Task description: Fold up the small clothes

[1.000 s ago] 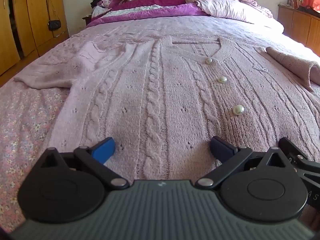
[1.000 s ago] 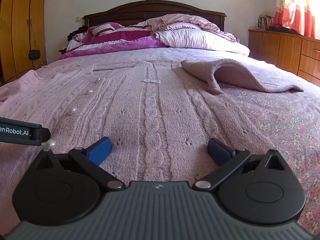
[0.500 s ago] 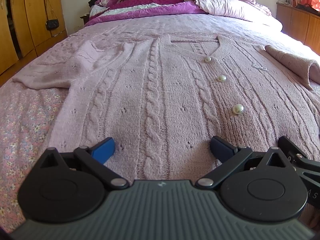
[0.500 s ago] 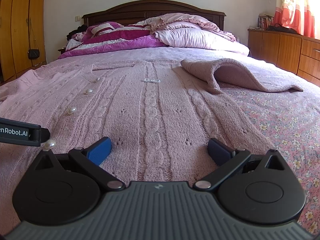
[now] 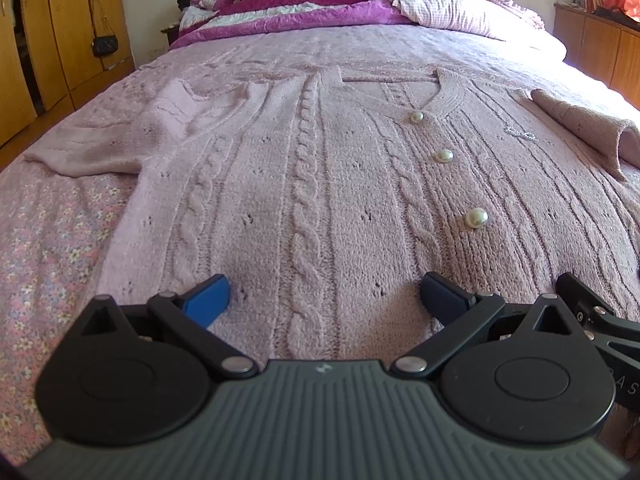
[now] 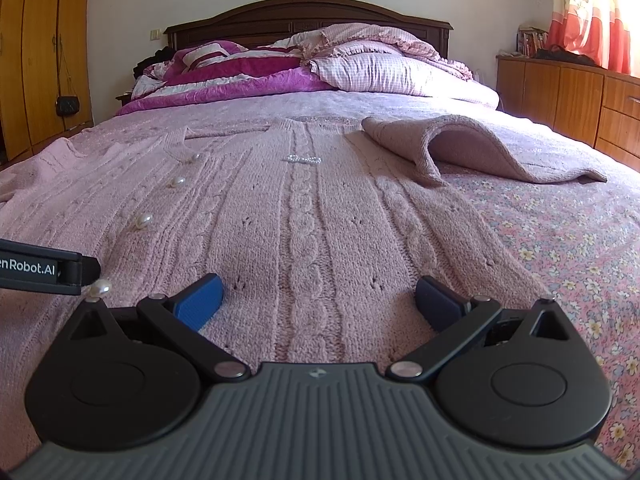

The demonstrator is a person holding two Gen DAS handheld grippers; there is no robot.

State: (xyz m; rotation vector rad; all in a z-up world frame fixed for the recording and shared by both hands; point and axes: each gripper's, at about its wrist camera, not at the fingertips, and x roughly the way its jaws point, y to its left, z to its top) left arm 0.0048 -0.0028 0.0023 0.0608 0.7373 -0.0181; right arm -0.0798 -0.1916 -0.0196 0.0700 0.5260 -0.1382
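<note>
Because the cardigan (image 5: 320, 184) lies flat and buttoned near the bed's (image 6: 560, 248) foot edge, sleeves out sideways, both grippers, left (image 5: 324, 300) and right (image 6: 318, 300), sit spread wide, unclenched, over its hem, probably to pinch it.

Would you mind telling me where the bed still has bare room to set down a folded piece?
Bare floral bedspread shows right of the cardigan, nearer than its flipped sleeve. A narrower strip lies left of the hem, below the left sleeve. The head end is crowded with pillows and the quilt.
</note>
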